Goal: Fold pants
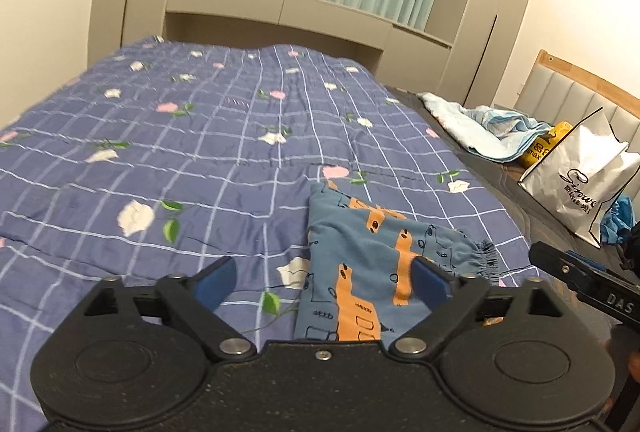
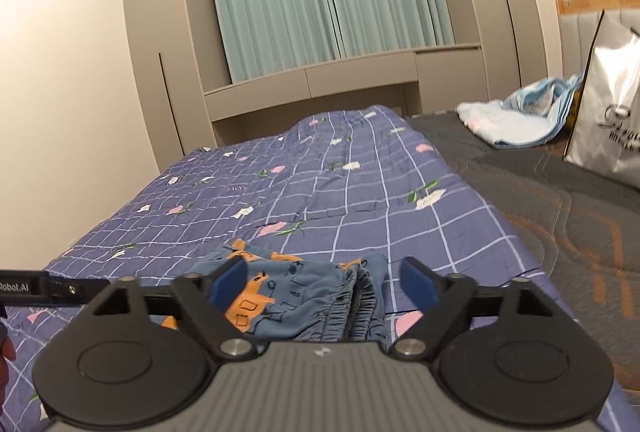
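Pants [image 1: 372,272], blue with orange print, lie folded on the checked quilt [image 1: 180,151] covering the bed. Left claw [image 1: 324,282] and right claw [image 2: 324,282] both gape wide just above them, gripping nothing. White shopping bag [image 1: 576,183] stands near the headboard; contents not visible.

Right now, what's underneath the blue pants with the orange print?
The pants lie folded on the purple checked quilt with flowers, which shows all around them. The quilt patch directly beneath is covered, and so are the pants' inner folded layers. Both grippers, left and right, are open above them.
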Demonstrator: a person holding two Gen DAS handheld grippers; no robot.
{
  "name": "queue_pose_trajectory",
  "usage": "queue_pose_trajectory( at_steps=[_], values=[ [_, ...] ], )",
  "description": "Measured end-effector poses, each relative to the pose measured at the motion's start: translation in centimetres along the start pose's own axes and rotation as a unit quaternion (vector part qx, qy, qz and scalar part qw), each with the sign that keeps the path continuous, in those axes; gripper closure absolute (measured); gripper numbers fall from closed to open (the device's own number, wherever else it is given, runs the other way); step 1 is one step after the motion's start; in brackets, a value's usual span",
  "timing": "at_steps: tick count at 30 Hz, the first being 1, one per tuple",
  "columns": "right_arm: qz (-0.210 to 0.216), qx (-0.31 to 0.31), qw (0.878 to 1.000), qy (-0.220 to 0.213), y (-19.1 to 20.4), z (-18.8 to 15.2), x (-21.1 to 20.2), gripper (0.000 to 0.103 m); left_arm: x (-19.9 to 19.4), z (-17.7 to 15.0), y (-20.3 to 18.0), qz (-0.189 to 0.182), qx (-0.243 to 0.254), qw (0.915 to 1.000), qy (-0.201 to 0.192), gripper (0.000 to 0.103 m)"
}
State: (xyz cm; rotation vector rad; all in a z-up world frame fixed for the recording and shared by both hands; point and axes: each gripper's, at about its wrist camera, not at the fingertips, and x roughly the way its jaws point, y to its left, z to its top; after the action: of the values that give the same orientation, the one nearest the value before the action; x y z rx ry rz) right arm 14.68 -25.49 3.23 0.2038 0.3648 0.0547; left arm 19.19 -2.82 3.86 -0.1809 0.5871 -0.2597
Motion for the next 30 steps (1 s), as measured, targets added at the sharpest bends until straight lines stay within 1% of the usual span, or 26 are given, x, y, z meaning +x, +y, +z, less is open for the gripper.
queue_pose_trajectory(
  at_steps=[2,4,9,13,16,22,30],
  values=[
    [0.000,-0.005,1.000,-0.002,0.5,-0.1,-1.1,0.002,-1.2,-0.4,0.1,0.007,0.002,0.9999,-0.011,0.001],
    [0.000,-0.007,1.000,-0.004,1.0,-0.5,-2.2,0.000,-2.5,-0.8,0.2,0.015,0.003,0.9997,-0.021,0.001],
    [-0.002,-0.006,1.000,-0.003,2.2,-1.7,-5.0,0.000,-5.3,-2.6,0.5,0.036,0.019,0.9987,-0.030,0.001],
    [-0.007,-0.010,1.000,-0.005,2.9,-2.6,-6.9,0.000,-7.2,-4.3,0.9,0.040,0.029,0.9982,-0.033,0.001],
    [-0.017,-0.019,1.000,-0.010,3.5,-3.4,-8.3,0.000,-8.2,-5.6,1.4,0.038,0.024,0.9986,-0.027,0.001],
    [-0.038,-0.026,0.999,-0.013,4.2,-5.2,-10.1,0.000,-9.4,-7.7,1.9,0.047,0.022,0.9983,-0.026,0.001],
    [-0.047,-0.016,0.999,-0.001,4.4,-7.1,-11.0,0.000,-10.3,-9.0,1.9,0.052,0.026,0.9979,-0.030,0.001]
  ],
)
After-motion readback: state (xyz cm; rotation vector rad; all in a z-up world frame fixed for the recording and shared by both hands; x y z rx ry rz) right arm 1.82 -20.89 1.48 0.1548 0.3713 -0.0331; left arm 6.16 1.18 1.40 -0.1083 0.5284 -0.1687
